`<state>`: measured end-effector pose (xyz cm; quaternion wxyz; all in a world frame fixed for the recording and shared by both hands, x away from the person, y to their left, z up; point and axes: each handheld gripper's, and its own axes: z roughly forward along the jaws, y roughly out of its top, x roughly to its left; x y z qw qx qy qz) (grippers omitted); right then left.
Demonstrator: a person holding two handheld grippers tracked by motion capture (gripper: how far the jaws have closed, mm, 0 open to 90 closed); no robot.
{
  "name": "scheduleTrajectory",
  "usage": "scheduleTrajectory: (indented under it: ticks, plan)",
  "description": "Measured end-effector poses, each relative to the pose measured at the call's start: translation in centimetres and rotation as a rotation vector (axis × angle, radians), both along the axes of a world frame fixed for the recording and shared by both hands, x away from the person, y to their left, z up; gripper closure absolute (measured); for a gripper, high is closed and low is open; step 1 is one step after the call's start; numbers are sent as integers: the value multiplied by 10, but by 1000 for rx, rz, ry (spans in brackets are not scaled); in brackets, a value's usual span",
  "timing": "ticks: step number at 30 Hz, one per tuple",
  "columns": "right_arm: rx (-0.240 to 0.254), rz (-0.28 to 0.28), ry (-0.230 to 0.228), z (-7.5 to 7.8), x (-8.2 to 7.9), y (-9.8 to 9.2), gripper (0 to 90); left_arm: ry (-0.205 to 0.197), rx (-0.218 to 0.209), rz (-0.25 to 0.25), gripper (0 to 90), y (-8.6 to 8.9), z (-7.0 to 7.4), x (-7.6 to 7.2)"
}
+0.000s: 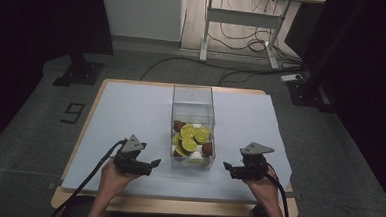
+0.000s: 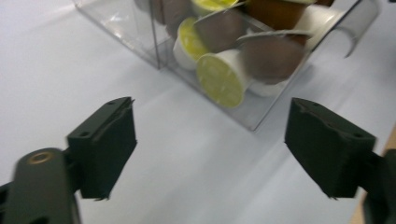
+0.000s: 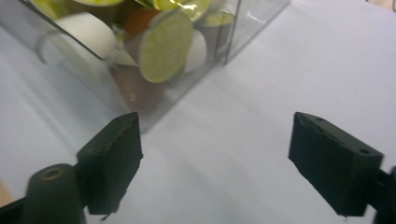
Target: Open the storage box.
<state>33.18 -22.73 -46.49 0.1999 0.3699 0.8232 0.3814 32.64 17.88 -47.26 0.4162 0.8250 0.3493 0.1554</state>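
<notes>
The clear box point(image 1: 192, 126) stands at the middle of the table point(image 1: 131, 105), with a heap of coffee capsules point(image 1: 192, 138) settled in its near half: yellow-green lids, some brown ones, white cups. No capsule lies loose on the white sheet, so the filling looks finished, or else the work is about to turn to the box itself; which of the two the pictures cannot settle.

The left gripper point(image 1: 150, 165) sits at about 8 o'clock from the box and the right gripper point(image 1: 228, 167) at about 4 o'clock, each pointing inward at the box's near corners. Both have their jaws spread wide with nothing between them, only bare sheet. In the left gripper view the box corner point(image 2: 252, 123) lies ahead at 12 o'clock, close but apart from the pads.

Room is generous at 9 and 3 o'clock, where the sheet is bare out to the table's sides. The near edge point(image 1: 176, 206) runs just under the wrists at 6 o'clock, so drawing back is tight. The box's thin walls are the edges to mind.
</notes>
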Motion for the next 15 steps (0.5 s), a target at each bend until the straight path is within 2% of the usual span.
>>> scheduleTrajectory:
  ticks: [5,15]
  plan:
    - [1,-19,3,-9,4,-6,135,7,33,30,128,4,-8,4]
    - [9,-54,27,-22,10,-7,49,39,67,44,6,6,-21,9]
